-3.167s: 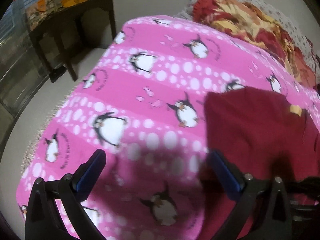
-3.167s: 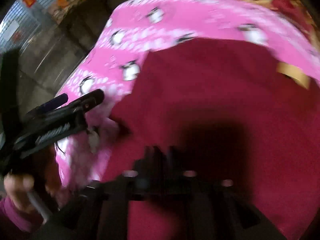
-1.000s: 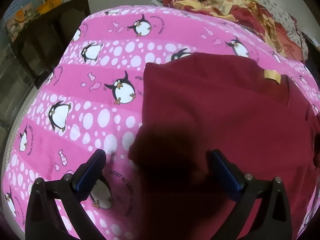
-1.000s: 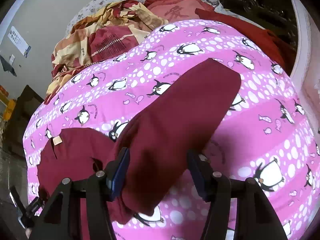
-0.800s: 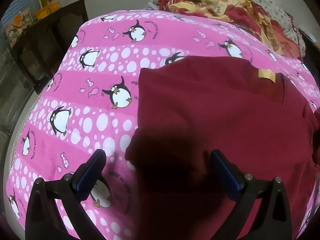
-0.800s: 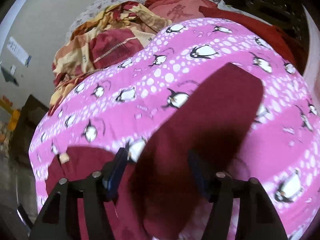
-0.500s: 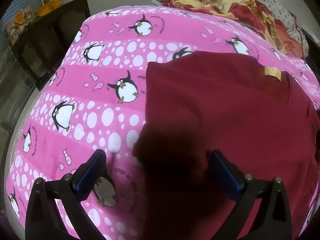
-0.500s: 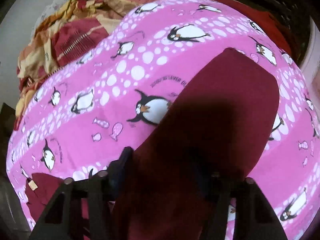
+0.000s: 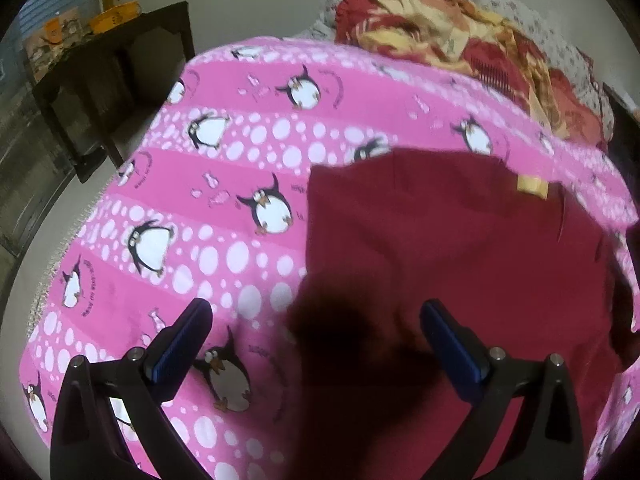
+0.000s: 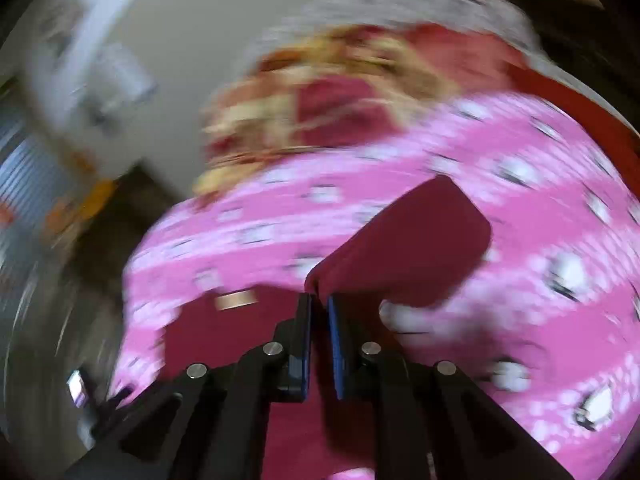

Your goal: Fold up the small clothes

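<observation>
A dark red garment (image 9: 440, 248) lies on a pink penguin-print blanket (image 9: 224, 216), with a yellow label (image 9: 531, 188) near its far edge. My left gripper (image 9: 316, 328) is open and empty, hovering over the garment's near left edge. In the blurred right wrist view, my right gripper (image 10: 319, 304) is shut on a fold of the garment and lifts a long red part (image 10: 416, 244) off the blanket (image 10: 540, 216). The same label (image 10: 235, 300) shows at lower left.
A crumpled red and yellow quilt (image 9: 460, 40) lies at the far end of the bed. A dark wooden table (image 9: 108, 64) stands on the floor beyond the bed's left edge. The blanket's left edge drops to the floor (image 9: 44, 240).
My right gripper has closed on the red garment's long part and swung it up fast, blurring its view. My left gripper stays open and has drifted slightly left.
</observation>
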